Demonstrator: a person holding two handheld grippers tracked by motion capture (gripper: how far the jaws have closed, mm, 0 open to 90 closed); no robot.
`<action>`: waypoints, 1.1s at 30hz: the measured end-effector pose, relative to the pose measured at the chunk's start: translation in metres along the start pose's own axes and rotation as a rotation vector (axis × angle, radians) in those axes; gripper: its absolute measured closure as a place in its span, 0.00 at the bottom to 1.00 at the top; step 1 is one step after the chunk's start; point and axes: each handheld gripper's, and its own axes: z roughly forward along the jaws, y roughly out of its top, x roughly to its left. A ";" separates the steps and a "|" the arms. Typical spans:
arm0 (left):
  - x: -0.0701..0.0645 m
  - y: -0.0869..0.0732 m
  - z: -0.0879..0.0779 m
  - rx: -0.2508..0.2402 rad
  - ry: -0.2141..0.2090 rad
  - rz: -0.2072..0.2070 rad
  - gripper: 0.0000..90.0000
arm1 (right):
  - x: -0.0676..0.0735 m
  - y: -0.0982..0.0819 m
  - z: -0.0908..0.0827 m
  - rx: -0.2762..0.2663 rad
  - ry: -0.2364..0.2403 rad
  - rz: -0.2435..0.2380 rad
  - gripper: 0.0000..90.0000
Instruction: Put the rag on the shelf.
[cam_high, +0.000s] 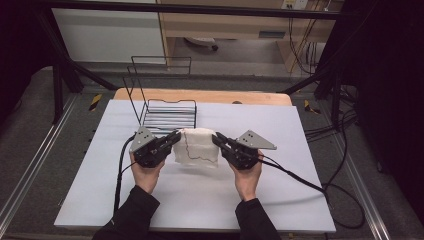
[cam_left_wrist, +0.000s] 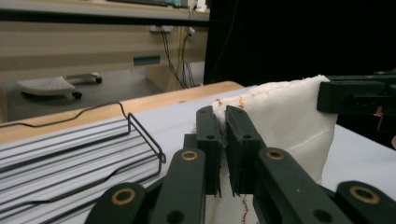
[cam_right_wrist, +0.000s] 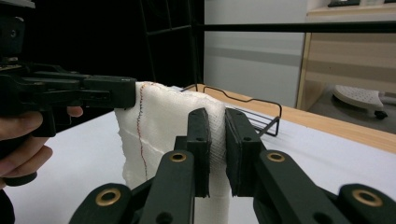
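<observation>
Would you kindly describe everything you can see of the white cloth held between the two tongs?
The white cloth looks like soft, gauzy woven fabric, folded over, with a thin reddish stitched line wandering down its face. It hangs above the white table cover, just in front of the wire rack. The left tongs are shut on its upper left corner and the right tongs on its upper right corner, so its top edge stretches between them while the rest droops freely.

Table: white sheet covers top, bare wood strip along far edge. Black wire rack stands on sheet, far left of centre. Cables trail across near corners.
</observation>
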 end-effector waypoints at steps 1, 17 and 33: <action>0.000 0.001 -0.001 -0.003 0.000 0.001 0.94 | 0.001 0.002 -0.001 -0.006 0.005 -0.001 0.90; 0.000 0.025 -0.020 -0.114 0.020 0.009 0.94 | 0.016 0.025 -0.001 -0.124 0.023 -0.036 0.90; 0.006 0.045 -0.032 -0.187 0.045 0.006 0.94 | 0.025 0.048 0.008 -0.175 0.030 -0.057 0.90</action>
